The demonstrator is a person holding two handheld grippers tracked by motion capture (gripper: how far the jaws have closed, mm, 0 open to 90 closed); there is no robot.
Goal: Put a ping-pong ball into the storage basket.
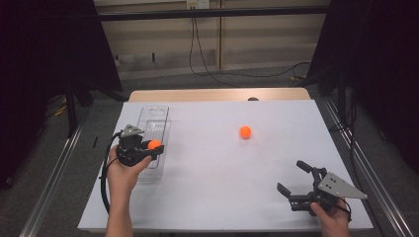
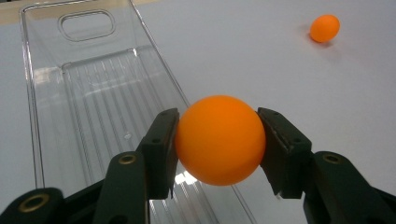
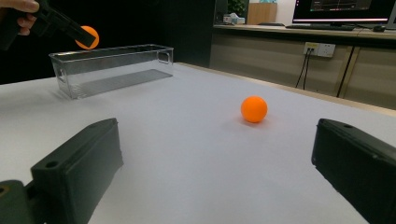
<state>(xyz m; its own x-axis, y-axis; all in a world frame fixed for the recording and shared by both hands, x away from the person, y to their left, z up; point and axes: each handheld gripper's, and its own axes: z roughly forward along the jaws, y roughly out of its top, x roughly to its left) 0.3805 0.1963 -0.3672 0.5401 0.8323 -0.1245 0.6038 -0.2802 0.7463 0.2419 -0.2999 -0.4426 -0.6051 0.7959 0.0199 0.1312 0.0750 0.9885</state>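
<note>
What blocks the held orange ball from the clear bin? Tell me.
Nothing visible does. The left tongs hold the round orange plastic ball above the clear plastic rectangular bin's open top, near its right wall; the bin is empty below.

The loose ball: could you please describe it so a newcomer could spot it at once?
Start at the white table. Right of the clear bin, past the middle, lies an orange ball. Unlike its twin in the left tongs, it rests alone on the table.

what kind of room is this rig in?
Likely a lab or office workspace: dark curtains flank the white table, cables run from a wall socket, and a monitor stands on a bench.
</note>
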